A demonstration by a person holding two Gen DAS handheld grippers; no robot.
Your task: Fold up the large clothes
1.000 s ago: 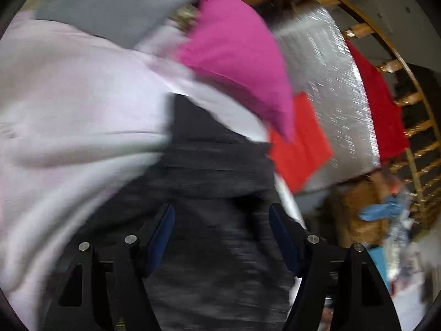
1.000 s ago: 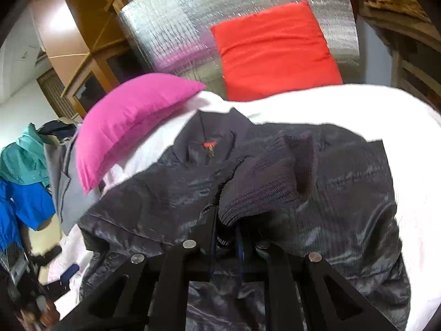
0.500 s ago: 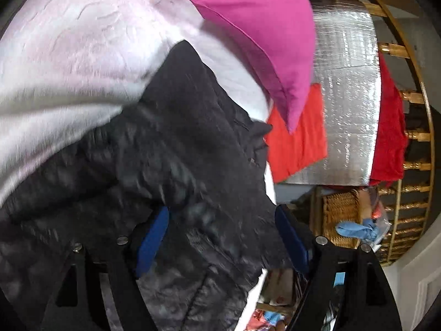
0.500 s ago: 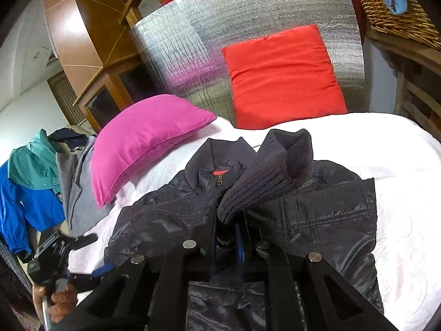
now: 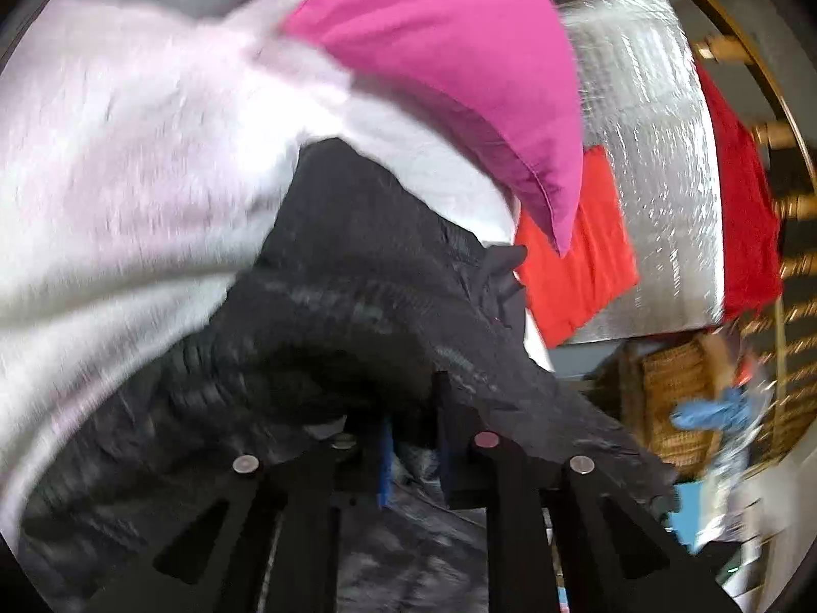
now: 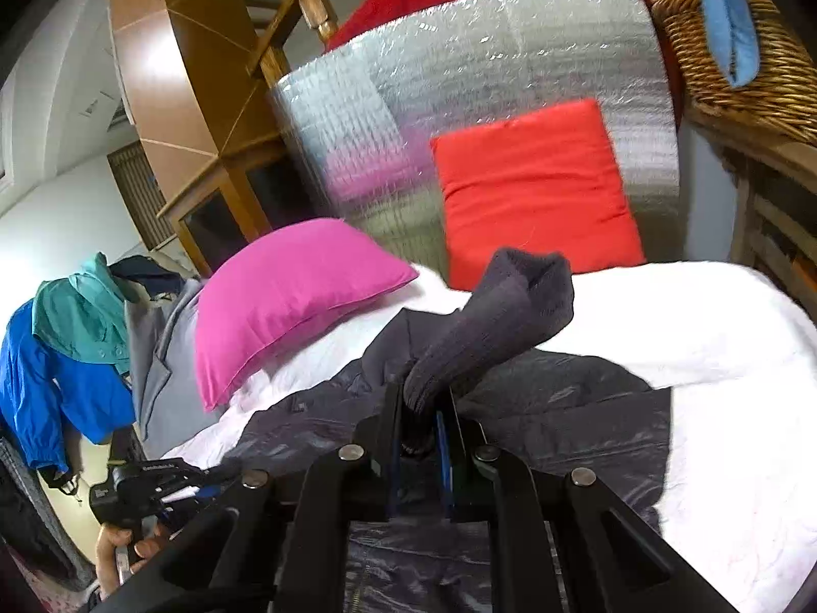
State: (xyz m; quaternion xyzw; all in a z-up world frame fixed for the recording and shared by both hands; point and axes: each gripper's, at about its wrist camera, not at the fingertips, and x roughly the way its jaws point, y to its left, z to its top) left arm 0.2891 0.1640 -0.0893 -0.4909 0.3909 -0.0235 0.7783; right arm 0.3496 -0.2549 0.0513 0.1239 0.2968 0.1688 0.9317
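A dark grey padded jacket (image 6: 561, 408) lies spread on a white bedcover (image 6: 715, 337). My right gripper (image 6: 421, 424) is shut on the jacket's ribbed knit cuff (image 6: 490, 327), which stands up above the jacket body. In the left wrist view my left gripper (image 5: 414, 439) is at the jacket's (image 5: 357, 296) edge. Its jaws are closing tight on a bunched fold of the shiny fabric, which fills the narrow gap between the blue pads.
A pink pillow (image 6: 286, 296) and a red cushion (image 6: 531, 189) lean at the head of the bed, before a silver foil panel (image 6: 459, 76). A wicker basket (image 6: 755, 66) stands right, hung clothes (image 6: 66, 357) left. A hand (image 6: 117, 546) grips a black handle at lower left.
The left jaws, wide apart earlier, have closed on the jacket fabric after moving in over it. The right gripper has risen, lifting the cuff higher above the jacket.
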